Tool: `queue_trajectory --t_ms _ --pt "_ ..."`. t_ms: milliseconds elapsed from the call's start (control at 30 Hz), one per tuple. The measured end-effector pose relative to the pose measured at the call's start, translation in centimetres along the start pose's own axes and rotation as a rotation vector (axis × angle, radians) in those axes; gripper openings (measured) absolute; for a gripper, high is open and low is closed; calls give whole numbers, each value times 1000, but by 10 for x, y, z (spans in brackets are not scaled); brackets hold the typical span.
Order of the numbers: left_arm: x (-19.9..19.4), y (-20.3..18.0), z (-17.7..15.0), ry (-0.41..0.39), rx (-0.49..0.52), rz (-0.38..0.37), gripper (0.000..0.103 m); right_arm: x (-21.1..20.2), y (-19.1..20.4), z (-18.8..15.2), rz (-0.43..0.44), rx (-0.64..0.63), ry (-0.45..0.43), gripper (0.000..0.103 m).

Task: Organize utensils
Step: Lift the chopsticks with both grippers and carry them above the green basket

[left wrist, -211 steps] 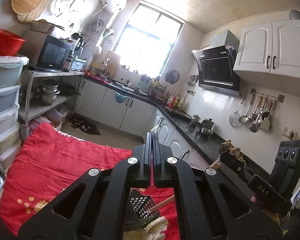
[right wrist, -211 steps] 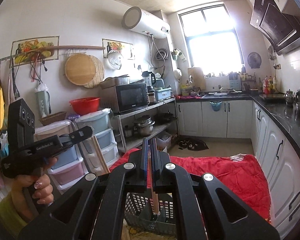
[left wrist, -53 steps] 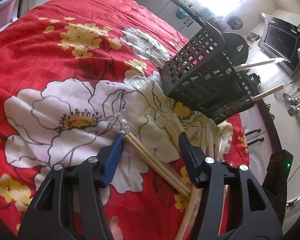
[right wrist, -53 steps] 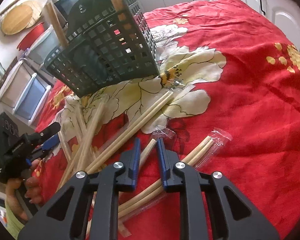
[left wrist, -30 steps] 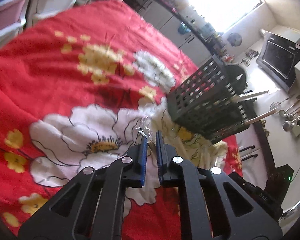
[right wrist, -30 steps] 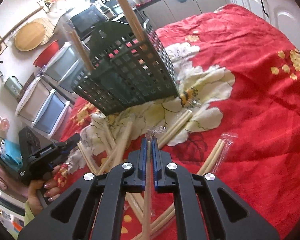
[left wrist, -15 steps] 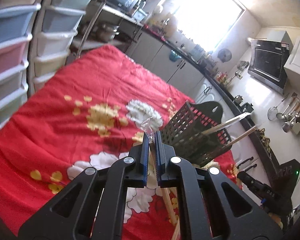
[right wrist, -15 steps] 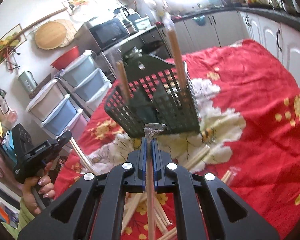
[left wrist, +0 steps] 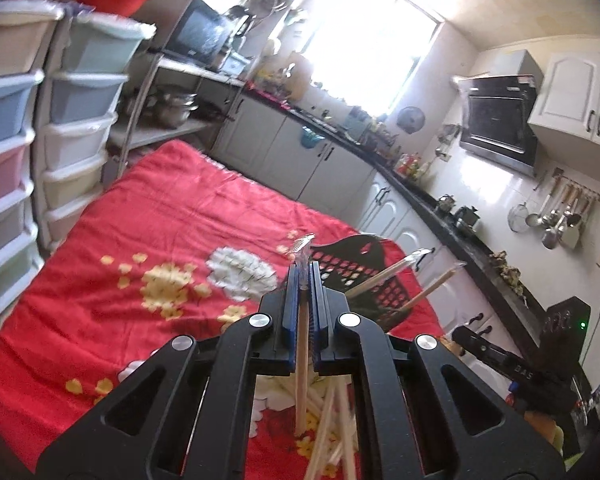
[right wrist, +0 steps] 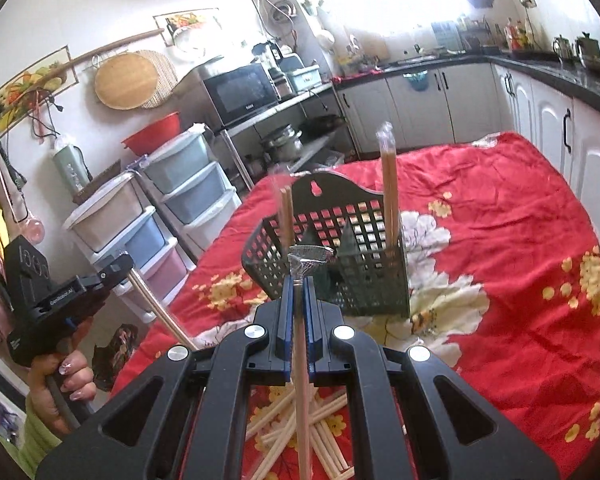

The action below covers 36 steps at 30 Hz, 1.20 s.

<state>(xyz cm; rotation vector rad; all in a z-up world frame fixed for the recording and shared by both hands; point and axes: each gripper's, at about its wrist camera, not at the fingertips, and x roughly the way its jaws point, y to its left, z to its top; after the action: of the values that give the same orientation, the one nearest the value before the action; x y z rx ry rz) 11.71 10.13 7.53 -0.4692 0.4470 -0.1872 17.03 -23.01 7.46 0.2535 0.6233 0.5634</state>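
My left gripper (left wrist: pixel 303 270) is shut on a wrapped pair of chopsticks (left wrist: pixel 301 364); its plastic tip pokes out above the blue pads. It is lifted above the red flowered cloth, near a black mesh utensil basket (left wrist: pixel 362 276) with two wrapped pairs leaning in it. In the right wrist view my right gripper (right wrist: pixel 298 282) is shut on another wrapped pair of chopsticks (right wrist: pixel 302 408), raised just in front of the basket (right wrist: pixel 342 256). Loose chopsticks (right wrist: pixel 288 428) lie in a pile on the cloth below. The left gripper (right wrist: pixel 118 270) shows at the left, held by a hand.
The red flowered cloth (right wrist: pixel 520 264) covers the table. Stacked plastic drawers (left wrist: pixel 24 152) stand to the left of it. White cabinets under a black counter (left wrist: pixel 420 196) run along the right and far sides. A shelf with a microwave (right wrist: pixel 240 92) stands behind.
Both grippers have risen from the cloth, each carrying its wrapped chopstick pair. The basket now sits lower in both views, and more of the kitchen shows.
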Motion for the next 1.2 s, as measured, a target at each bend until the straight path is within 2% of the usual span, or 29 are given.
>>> queue_trajectory --t_ms 400,1200 --pt "-2 -48 22 -53 86 -76 2 -22 21 30 -8 -89 -140 5" --pt "21 -128 64 -189 184 -151 2 -40 30 86 -69 -172 -310 5"
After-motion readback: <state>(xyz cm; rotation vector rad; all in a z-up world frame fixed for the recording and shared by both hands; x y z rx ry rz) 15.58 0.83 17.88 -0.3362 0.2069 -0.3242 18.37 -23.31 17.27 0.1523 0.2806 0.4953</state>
